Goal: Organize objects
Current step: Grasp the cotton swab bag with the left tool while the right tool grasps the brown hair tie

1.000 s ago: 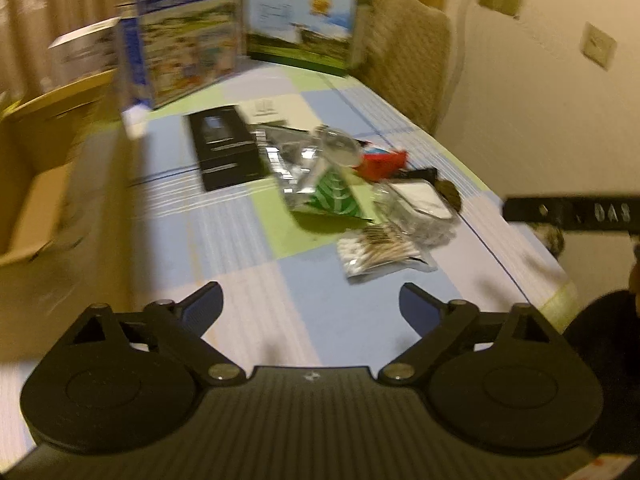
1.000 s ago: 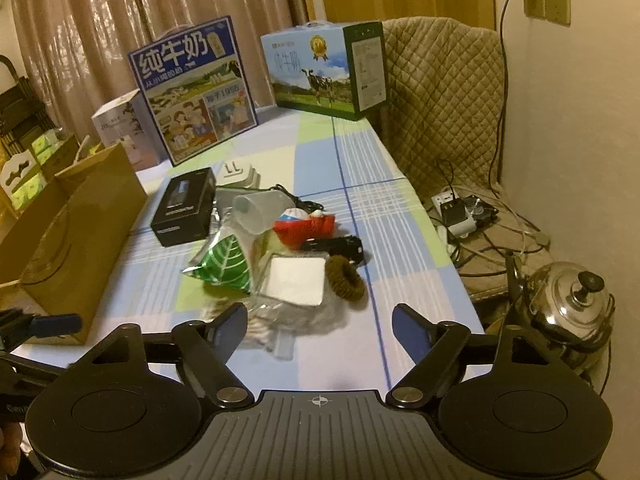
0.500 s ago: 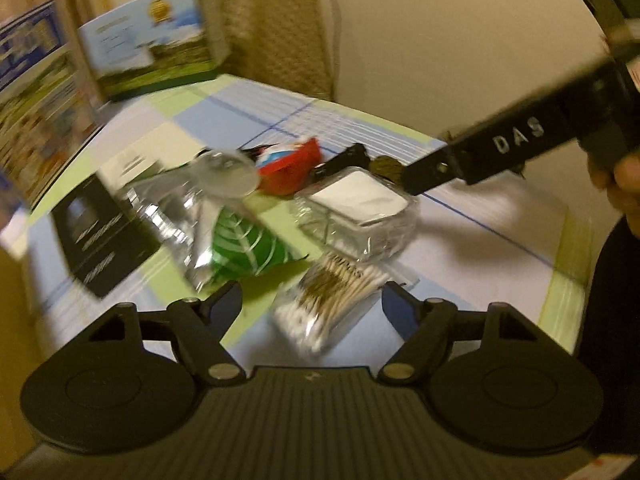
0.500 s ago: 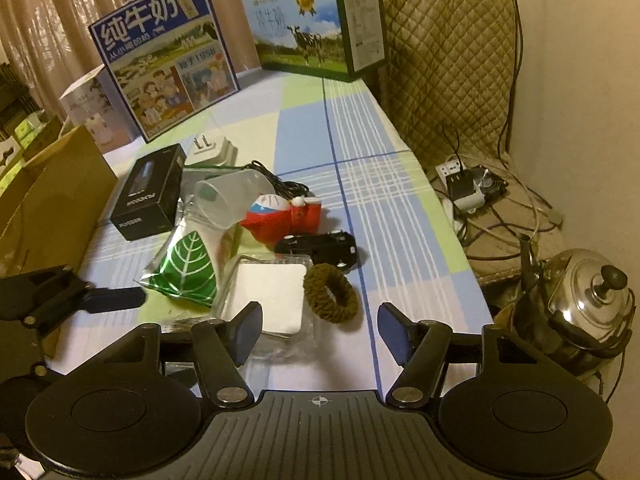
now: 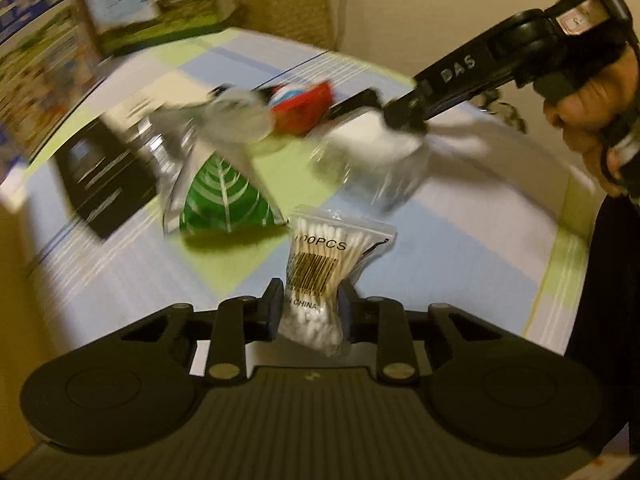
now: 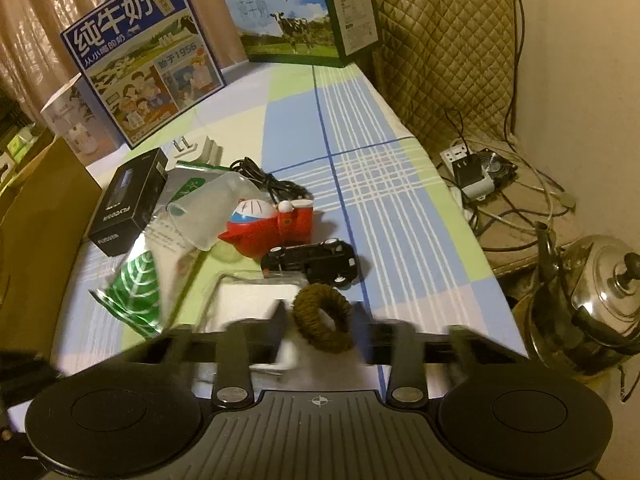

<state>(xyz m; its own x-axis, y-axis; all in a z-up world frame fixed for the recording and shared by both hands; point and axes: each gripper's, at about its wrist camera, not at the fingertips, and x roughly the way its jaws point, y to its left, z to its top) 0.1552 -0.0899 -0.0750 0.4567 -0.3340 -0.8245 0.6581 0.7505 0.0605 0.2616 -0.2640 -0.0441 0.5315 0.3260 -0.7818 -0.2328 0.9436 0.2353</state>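
A clear bag of cotton swabs (image 5: 320, 252) with a barcode label stands lifted at its near end, and my left gripper (image 5: 310, 296) is closing its jaws on it, pads pressing both sides. In the right wrist view a brown hair tie (image 6: 310, 294) lies on the checked tablecloth (image 6: 360, 168). My right gripper (image 6: 321, 322) is closing its jaws around the ring, its blurred fingers against either side. The left wrist view also shows the right gripper's black bar (image 5: 456, 72) and the hand (image 5: 592, 120) holding it, over a clear box with a white pad (image 5: 372, 140).
Crowded behind the hair tie are a black toy car (image 6: 310, 260), a red toy (image 6: 268, 228), a plastic cup (image 6: 208, 212), a green leaf pouch (image 6: 136, 296) and a black box (image 6: 128, 204). Two milk cartons (image 6: 140, 60) stand at the back. Cardboard box (image 6: 36, 232) left, kettle (image 6: 592, 292) right.
Both grippers sank toward the table and went from wide open to closed. The left one took hold of the cotton swab bag; the right one closed around the hair tie.
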